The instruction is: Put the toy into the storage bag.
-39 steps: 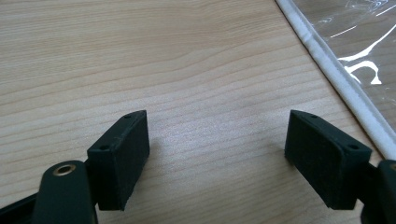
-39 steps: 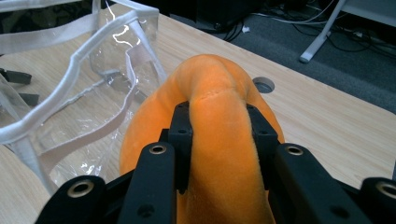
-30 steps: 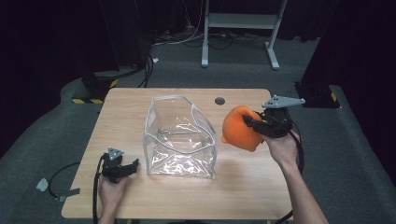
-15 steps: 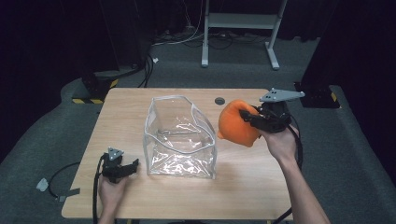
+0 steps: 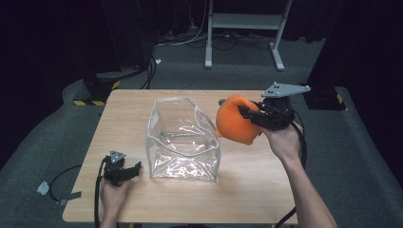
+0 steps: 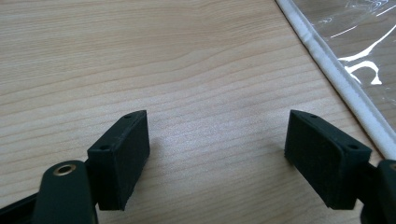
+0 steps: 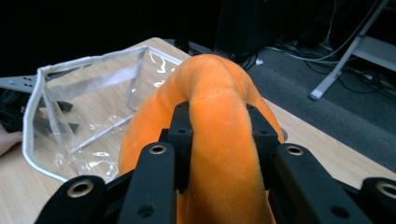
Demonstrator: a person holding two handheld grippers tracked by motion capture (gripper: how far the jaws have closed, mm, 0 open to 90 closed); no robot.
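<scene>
High view: I'm holding the orange cushion [image 5: 235, 119] in my right tongs [image 5: 248, 113], just right of the clear bag [image 5: 183, 142]; left tongs [image 5: 135, 168] resting wide, empty.

A wooden table [image 5: 266, 190] stands on grey carpet [image 5: 361, 156].

Clear bag [image 5: 184, 142] on wooden table [image 5: 247, 190]
</scene>
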